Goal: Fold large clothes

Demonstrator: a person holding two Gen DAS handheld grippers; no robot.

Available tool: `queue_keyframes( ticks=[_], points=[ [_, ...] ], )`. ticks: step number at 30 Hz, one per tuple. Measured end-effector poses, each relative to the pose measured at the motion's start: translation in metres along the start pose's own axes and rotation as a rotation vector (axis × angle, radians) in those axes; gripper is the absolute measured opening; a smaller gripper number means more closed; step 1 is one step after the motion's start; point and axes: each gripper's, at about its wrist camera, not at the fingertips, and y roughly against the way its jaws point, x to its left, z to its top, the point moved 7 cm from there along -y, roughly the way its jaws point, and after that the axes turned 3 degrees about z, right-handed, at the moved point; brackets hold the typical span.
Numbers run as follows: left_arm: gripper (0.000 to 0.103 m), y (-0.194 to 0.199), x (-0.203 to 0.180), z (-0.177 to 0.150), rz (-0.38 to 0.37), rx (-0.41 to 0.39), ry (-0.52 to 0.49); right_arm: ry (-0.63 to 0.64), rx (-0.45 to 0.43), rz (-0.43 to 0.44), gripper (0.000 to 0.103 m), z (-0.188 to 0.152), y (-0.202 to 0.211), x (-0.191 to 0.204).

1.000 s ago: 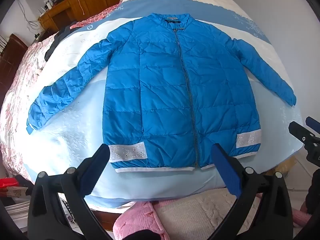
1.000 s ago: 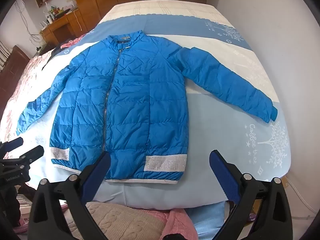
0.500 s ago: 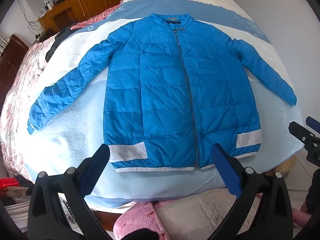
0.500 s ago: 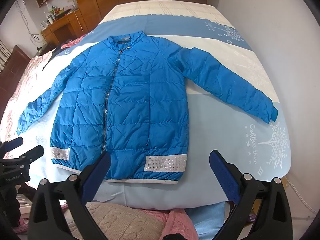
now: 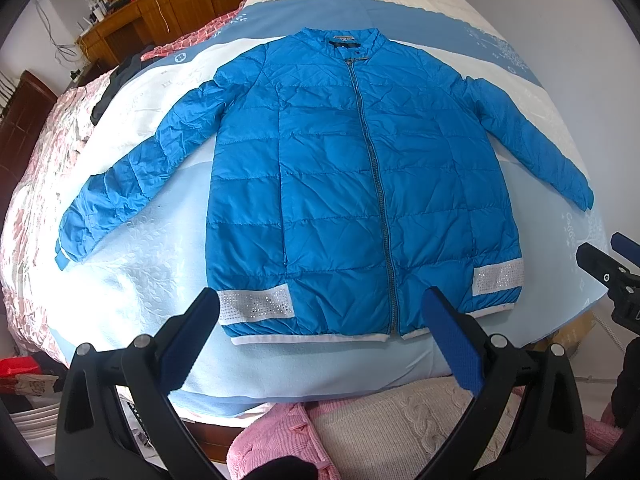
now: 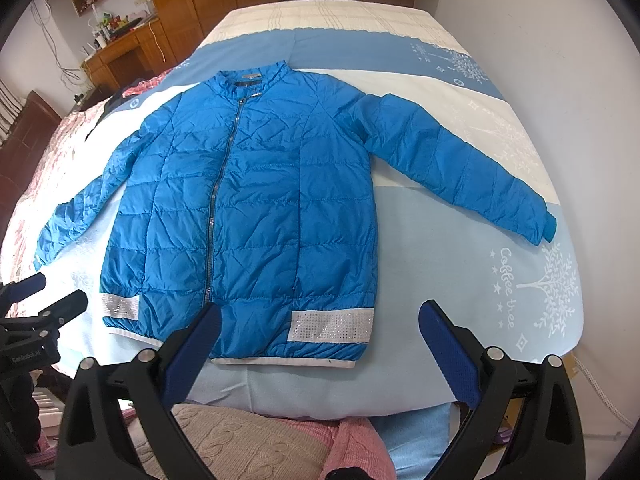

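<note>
Nothing moved; left gripper (image 5: 320,328) hides part of jacket (image 5: 340,184) hem.

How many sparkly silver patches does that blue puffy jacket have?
2, both at the hem of the blue quilted jacket: one silver studded patch left of the zip, the other right. Any on the back would be hidden.

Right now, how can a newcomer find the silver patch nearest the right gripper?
Find the bed, then the blue jacket spread flat on it. At its hem lies the silver patch; it is the wider, nearer one.
</note>
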Motion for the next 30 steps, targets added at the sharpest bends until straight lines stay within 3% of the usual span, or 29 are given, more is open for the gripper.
queue_keyframes(
  ticks=[30],
  points=[
    [0.100,-0.0010,-0.0053,-0.0021,0.006,-0.005,-0.001,0.000,-0.002,0.000,0.099,0.0001,-0.0002,0.0012]
  ],
)
